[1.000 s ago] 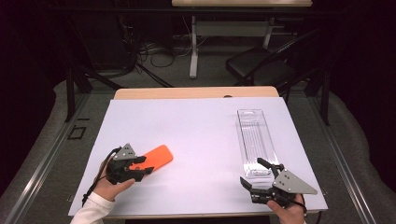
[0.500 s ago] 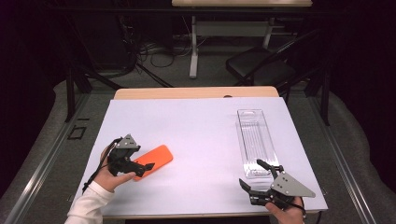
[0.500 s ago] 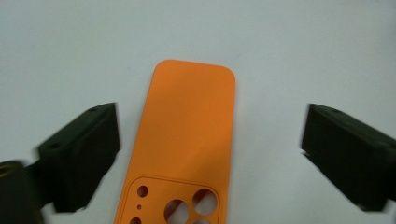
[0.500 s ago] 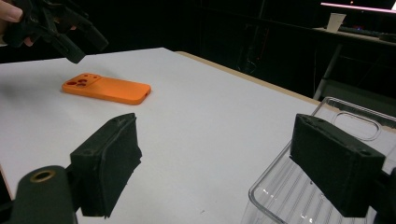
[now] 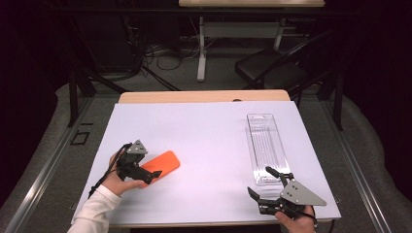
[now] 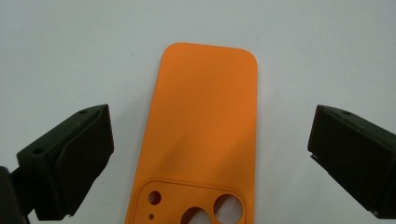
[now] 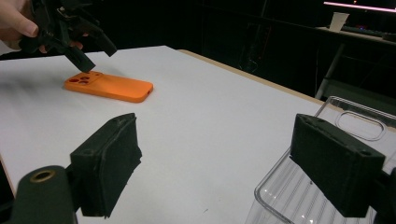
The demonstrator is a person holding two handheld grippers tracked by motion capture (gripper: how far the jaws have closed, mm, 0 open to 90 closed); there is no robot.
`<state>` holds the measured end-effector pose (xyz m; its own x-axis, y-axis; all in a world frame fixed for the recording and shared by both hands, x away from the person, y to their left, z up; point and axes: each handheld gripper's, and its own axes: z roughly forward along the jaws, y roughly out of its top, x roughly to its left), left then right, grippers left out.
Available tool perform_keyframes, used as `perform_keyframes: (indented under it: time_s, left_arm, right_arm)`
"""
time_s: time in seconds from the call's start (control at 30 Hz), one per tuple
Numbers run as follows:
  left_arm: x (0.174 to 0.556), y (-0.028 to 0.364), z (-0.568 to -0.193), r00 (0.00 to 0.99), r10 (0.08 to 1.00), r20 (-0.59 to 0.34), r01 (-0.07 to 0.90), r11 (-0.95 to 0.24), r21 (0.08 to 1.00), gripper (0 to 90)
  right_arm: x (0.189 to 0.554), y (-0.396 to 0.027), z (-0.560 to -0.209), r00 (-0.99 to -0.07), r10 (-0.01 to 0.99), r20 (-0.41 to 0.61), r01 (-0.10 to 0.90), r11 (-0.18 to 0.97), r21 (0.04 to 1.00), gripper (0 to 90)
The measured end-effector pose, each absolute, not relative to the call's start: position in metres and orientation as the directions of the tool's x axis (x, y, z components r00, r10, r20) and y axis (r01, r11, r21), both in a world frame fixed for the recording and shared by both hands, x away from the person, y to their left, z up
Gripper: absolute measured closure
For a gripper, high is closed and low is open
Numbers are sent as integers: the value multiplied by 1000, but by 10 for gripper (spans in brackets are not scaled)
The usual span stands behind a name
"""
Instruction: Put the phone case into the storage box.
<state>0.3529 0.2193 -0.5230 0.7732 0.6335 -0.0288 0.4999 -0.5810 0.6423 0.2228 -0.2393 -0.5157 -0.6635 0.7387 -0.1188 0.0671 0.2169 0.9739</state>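
- Standing apart, the jaws of the left gripper [image 5: 145,172] have just been opening; the orange phone case [image 6: 205,140] lies between them on the table, and neither pad touches it in the left gripper view.
- A second ago this gripper sat lower and closer to the near edge, with the case's end caught in its tips; now the hand has drawn back toward the left and the case lies free.
- The case [image 5: 163,165] lies flat with its back up, camera cutouts at the gripper's end, on the white table [image 5: 204,141] left of centre, much where it was.
- The right gripper [image 5: 269,187] rests near the front right corner, jaws wide with nothing between them, unchanged from the earlier frames.
- Just beyond its tips, the clear plastic package [image 5: 265,145] lies lengthwise, not shifted.
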Motion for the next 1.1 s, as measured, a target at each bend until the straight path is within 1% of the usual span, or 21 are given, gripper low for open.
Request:
perform_keyframes:
  time_s: [0.1, 0.2, 0.5, 0.97, 1.1]
  left_arm:
    - [355, 218, -531, 785, 619, -23, 492, -600, 631, 3]
    - [357, 215, -538, 785, 619, 2, 484, -616, 621, 3]
    - [362, 212, -547, 803, 595, -8, 480, -639, 601, 4]
    - [366, 210, -555, 806, 592, -1, 490, -666, 563, 7]
    - [366, 210, -555, 806, 592, -2, 494, -671, 553, 43]
  right_arm:
    - [223, -239, -516, -664, 738, -117, 69, 217, 974, 148]
    - [223, -239, -516, -663, 739, -116, 71, 217, 974, 148]
    - [223, -240, -516, -662, 740, -116, 71, 216, 974, 148]
    - [223, -240, -516, -662, 740, -116, 72, 217, 974, 148]
    - [223, -241, -516, -662, 740, -116, 71, 217, 974, 148]
